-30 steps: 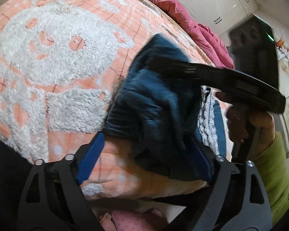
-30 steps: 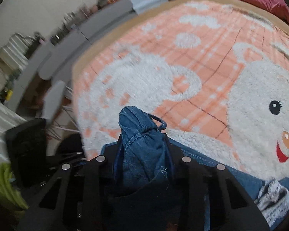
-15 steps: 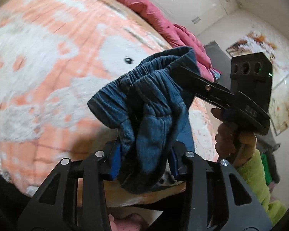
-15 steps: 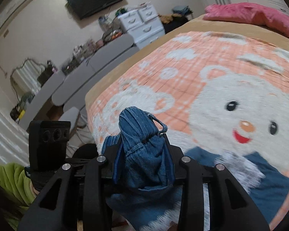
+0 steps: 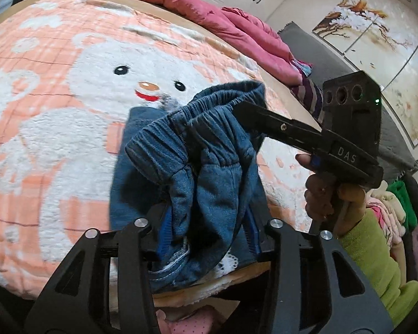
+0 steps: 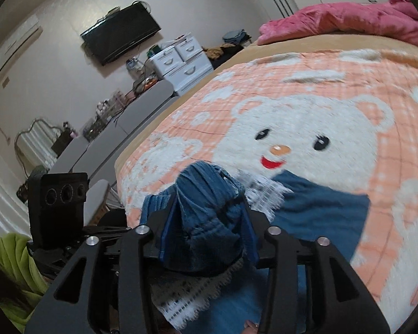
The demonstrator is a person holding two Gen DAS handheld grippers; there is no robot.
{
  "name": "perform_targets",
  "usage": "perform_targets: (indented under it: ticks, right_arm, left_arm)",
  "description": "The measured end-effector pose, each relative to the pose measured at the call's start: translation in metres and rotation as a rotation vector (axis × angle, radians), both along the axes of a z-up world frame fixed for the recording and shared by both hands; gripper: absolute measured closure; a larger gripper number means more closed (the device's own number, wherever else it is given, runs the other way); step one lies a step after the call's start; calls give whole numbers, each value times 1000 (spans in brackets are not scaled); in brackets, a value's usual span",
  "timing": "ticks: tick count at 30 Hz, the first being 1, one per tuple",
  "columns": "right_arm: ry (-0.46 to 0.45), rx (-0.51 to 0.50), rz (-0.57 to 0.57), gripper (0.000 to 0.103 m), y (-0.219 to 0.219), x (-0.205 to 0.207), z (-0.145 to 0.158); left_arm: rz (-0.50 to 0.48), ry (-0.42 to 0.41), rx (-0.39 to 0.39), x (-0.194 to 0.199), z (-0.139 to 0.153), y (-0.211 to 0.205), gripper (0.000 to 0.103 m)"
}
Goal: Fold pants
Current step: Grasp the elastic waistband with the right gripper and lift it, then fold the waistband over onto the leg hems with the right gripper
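Blue denim filled the lower centre of both wrist views: the pants [image 5: 209, 172] were bunched at the elastic waistband and lifted off the bed, the rest trailing down onto the peach bear blanket [image 5: 55, 105]. The left gripper [image 5: 209, 222] had a thick fold of the fabric clamped between its blue pads, its jaws having just eased a little wider. The right gripper [image 6: 209, 222] pinched another gathered wad of the waistband, its jaws likewise just widened, the cloth still wedged between them. In the left view the right gripper's fingers reached in from the right, held by a hand [image 5: 328, 194] in a green sleeve [image 5: 376, 258]. A pink quilt [image 5: 223, 19] lay along the upper edge of the bed. In the right view a television [image 6: 119, 36] hung upper left above white drawers [image 6: 181, 61].
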State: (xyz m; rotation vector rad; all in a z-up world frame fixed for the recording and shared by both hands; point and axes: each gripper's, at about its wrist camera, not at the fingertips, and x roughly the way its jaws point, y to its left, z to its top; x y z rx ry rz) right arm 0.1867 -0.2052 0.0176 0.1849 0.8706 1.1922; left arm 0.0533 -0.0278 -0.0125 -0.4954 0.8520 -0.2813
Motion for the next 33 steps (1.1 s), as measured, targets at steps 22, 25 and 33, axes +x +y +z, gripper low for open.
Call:
perform_targets:
  ticks: [22, 25, 33]
  right_arm:
    - [-148, -495, -200, 31, -17, -32, -37]
    - [-117, -480, -213, 29, -23, -30, -44]
    - [-201, -273, -249, 26, -61, -65, 1]
  left_arm:
    - [-280, 4, -9, -4, -25, -62, 50]
    - [-289, 4, -4, -6, -24, -62, 50]
    - [-210, -48, 51, -16, 13, -22, 32]
